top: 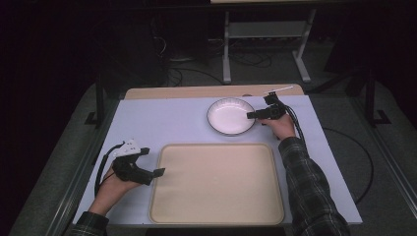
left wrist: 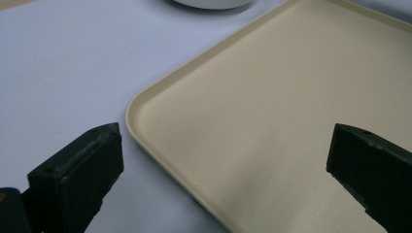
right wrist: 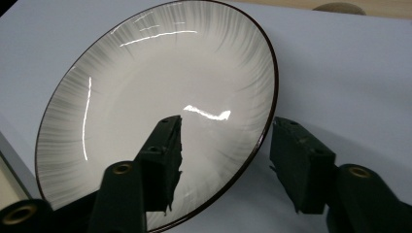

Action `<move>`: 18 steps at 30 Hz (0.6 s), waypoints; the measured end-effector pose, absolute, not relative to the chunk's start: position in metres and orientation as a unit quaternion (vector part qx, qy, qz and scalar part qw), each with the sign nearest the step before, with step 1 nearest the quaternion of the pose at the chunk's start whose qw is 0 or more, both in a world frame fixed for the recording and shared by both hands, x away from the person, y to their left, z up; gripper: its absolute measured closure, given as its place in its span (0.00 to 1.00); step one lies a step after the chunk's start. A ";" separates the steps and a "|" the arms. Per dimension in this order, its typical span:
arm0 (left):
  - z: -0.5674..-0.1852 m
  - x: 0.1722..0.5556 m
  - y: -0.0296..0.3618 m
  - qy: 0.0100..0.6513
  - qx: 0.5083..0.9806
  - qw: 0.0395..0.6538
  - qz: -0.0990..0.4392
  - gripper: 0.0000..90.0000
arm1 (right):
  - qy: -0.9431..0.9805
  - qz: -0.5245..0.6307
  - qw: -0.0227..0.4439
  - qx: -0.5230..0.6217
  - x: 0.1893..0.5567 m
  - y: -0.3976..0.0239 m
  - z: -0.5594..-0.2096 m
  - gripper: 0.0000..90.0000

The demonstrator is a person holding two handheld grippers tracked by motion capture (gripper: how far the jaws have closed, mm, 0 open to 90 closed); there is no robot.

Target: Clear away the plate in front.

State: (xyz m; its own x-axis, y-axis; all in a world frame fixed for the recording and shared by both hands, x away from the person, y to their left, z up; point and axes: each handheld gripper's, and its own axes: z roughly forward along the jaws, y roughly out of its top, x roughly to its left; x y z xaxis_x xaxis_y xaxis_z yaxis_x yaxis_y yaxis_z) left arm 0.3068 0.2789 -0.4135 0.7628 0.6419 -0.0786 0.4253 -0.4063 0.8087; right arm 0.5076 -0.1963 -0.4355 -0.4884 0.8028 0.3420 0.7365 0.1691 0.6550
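White round plate (right wrist: 145, 97) lies flat, rim between right gripper (right wrist: 223, 145) fingers.

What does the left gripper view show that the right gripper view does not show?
Left gripper view alone: the beige tray, its rounded corner between the wide-open jaws of the left gripper.

Right gripper view alone: the inside of the white plate with grey streaks and a dark rim, which the right gripper straddles, one jaw inside and one outside; the pads are not yet pressing.

Both: the pale blue table cover and part of the plate.
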 end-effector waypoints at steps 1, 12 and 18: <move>-0.414 0.307 0.279 0.321 0.829 0.440 0.123 0.00 | 0.763 0.401 0.041 0.505 0.508 -0.196 -0.436 0.51; -0.413 0.307 0.280 0.322 0.830 0.439 0.123 0.00 | 0.764 0.380 0.017 0.521 0.510 -0.193 -0.449 0.66; -0.413 0.307 0.280 0.322 0.830 0.439 0.123 0.00 | 0.765 0.376 0.010 0.523 0.511 -0.192 -0.452 0.69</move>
